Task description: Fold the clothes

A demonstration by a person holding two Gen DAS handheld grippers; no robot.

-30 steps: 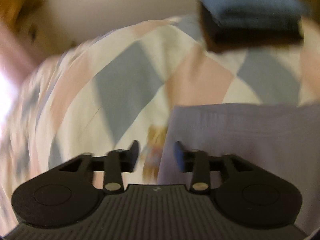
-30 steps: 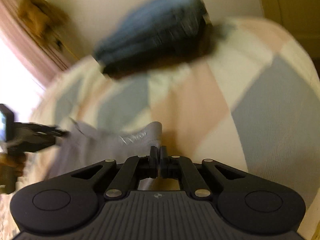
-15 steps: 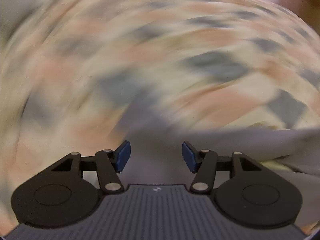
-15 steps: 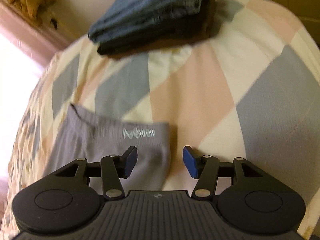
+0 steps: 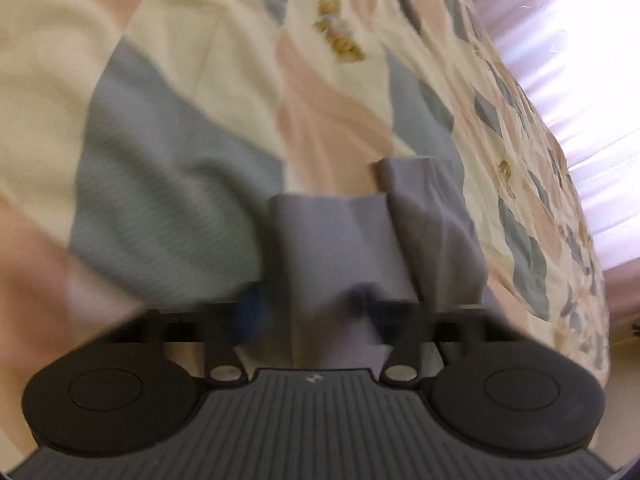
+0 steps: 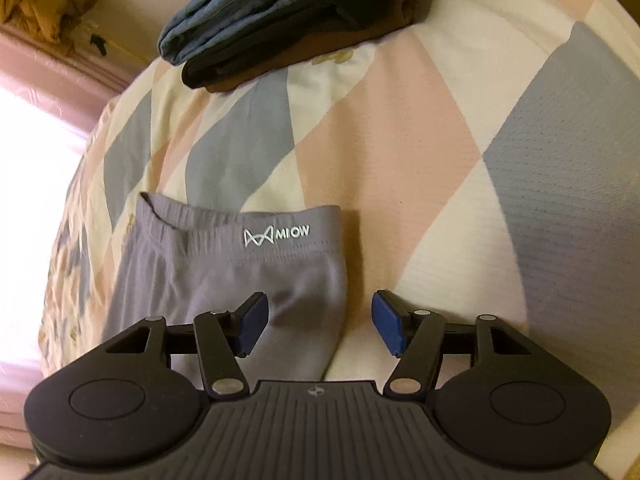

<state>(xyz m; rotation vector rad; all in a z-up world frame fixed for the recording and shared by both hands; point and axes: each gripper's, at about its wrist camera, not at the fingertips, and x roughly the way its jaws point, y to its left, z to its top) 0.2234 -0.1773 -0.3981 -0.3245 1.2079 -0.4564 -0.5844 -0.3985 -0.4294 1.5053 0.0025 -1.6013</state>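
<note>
At the bottom of the left view, the left gripper has grey cloth bunched between its blurred jaws; whether they are clamped cannot be told. The right gripper hangs with jaws spread over the leggings, which lie flat on the quilt. Thin, soft and light, they would sag; the firmer waistband looks the best hold. A folded stack sits at the top.
</note>
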